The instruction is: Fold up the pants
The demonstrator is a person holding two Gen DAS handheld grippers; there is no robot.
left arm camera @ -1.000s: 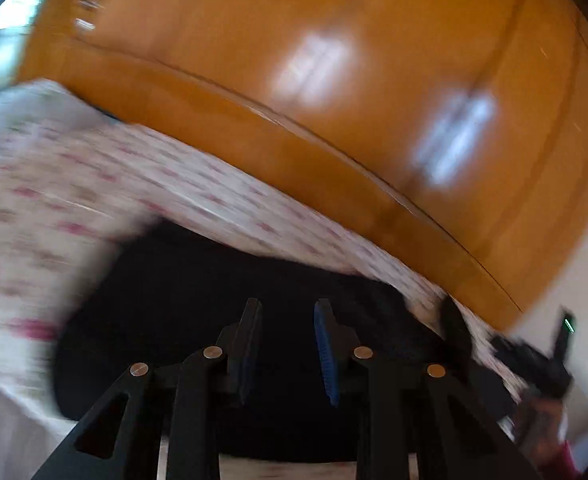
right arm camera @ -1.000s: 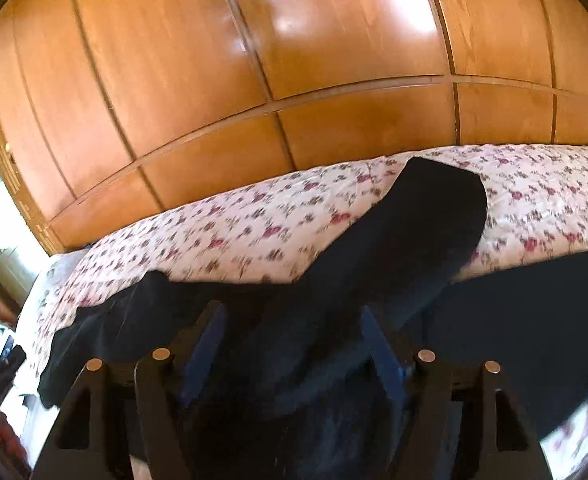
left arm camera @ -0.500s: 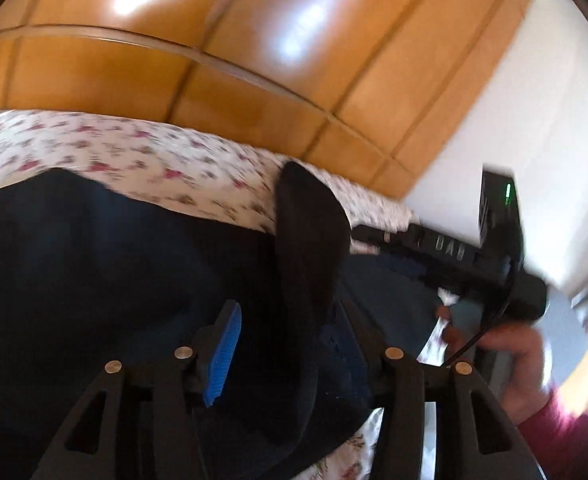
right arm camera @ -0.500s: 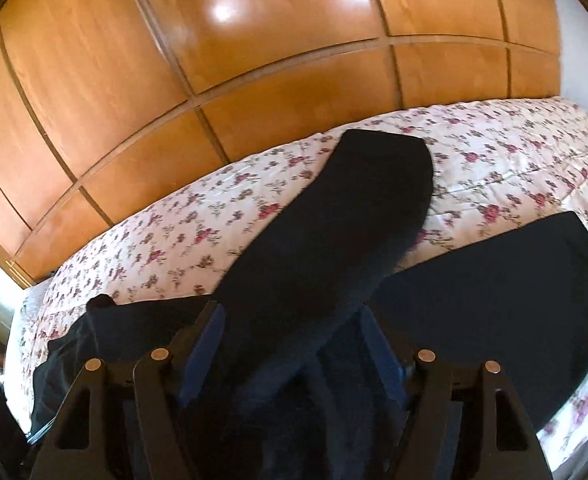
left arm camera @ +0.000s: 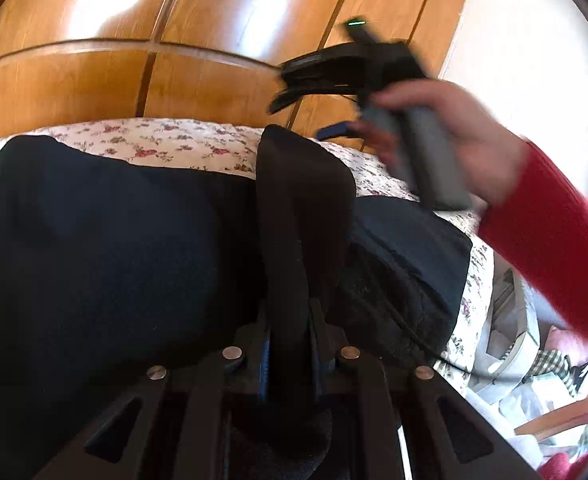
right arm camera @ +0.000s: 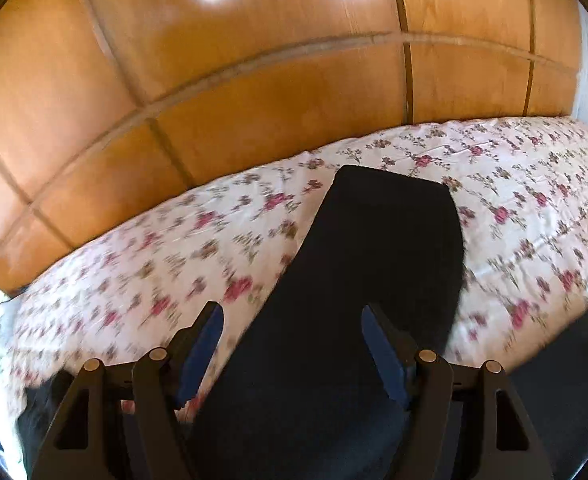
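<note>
Floral bedspread [right arm camera: 142,264] bears pants [left arm camera: 106,248], a fold pinched in left gripper [left arm camera: 290,344].

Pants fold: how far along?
Early. Done: pants laid out on the floral bedspread. In hand: left gripper shut on a raised ridge of fabric; right gripper open, lifted clear. Left: no finished fold visible, legs spread apart.

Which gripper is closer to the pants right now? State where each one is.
Left. The left gripper is shut on a raised ridge of the dark pants, in contact. The right gripper is open, its jaws either side of a pant leg on the floral bedspread; contact is unclear.
</note>
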